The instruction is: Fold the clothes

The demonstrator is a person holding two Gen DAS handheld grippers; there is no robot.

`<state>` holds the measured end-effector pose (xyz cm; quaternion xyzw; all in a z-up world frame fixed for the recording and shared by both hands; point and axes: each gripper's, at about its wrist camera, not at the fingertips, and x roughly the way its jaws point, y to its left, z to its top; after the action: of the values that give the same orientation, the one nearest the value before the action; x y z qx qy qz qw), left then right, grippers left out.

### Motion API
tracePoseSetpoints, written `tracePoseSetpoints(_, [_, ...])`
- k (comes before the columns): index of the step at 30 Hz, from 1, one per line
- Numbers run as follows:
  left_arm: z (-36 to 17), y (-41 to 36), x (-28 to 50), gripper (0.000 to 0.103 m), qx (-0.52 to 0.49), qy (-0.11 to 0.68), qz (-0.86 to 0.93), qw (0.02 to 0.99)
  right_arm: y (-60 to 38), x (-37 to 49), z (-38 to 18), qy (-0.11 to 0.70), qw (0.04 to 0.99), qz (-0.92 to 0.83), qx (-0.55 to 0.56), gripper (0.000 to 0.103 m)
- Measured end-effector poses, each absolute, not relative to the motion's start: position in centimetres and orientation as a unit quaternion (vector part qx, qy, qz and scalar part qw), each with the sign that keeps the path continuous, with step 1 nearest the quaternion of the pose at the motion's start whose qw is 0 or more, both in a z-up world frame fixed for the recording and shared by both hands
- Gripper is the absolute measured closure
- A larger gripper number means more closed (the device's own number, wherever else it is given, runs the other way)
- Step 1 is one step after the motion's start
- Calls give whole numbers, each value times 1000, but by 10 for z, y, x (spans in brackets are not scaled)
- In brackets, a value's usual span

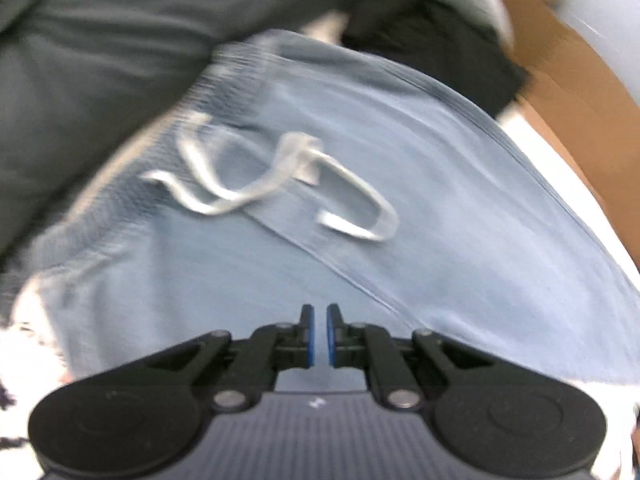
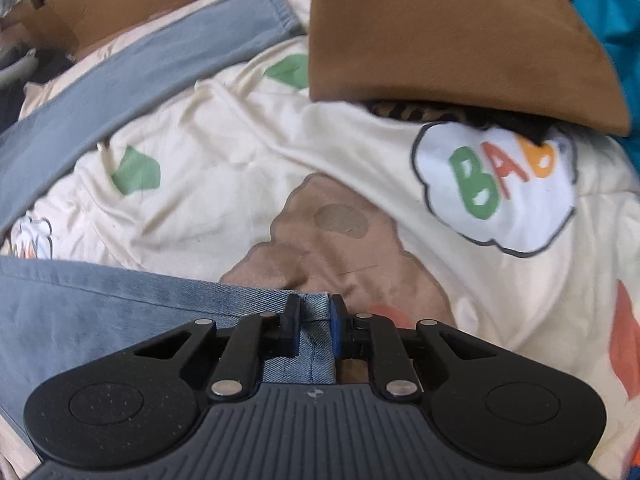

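The pants [image 1: 400, 152] are soft, limp denim lying flat on the printed quilt [image 2: 248, 152], waistband and white drawstring [image 1: 256, 184] under my left gripper [image 1: 318, 336], whose jaws are closed on nothing. They'll sag and drag, so hems and waistband are the best holds. One leg [image 2: 120, 92] runs as a long diagonal band across the quilt. My right gripper [image 2: 314, 328] is pinching the other leg's hem [image 2: 316, 304].

Both wrist views steeply downward, close, sharing blue trousers [image 1: 400, 184]
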<state>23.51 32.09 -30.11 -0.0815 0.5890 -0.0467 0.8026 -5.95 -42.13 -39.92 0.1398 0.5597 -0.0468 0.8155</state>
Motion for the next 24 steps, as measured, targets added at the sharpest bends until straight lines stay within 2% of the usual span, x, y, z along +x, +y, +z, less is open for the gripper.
tracePoseSetpoints(11, [-355, 234, 214, 96, -26, 629, -131, 766, -422, -91, -377, 568, 806, -87, 140, 91])
tracePoseSetpoints(18, [-383, 216, 230, 97, -24, 632, -111, 767, -423, -81, -384, 567, 807, -90, 137, 91])
tracePoseSetpoints(24, [-386, 214, 237, 99, -49, 636, -85, 766, -422, -61, -406, 576, 804, -84, 120, 90])
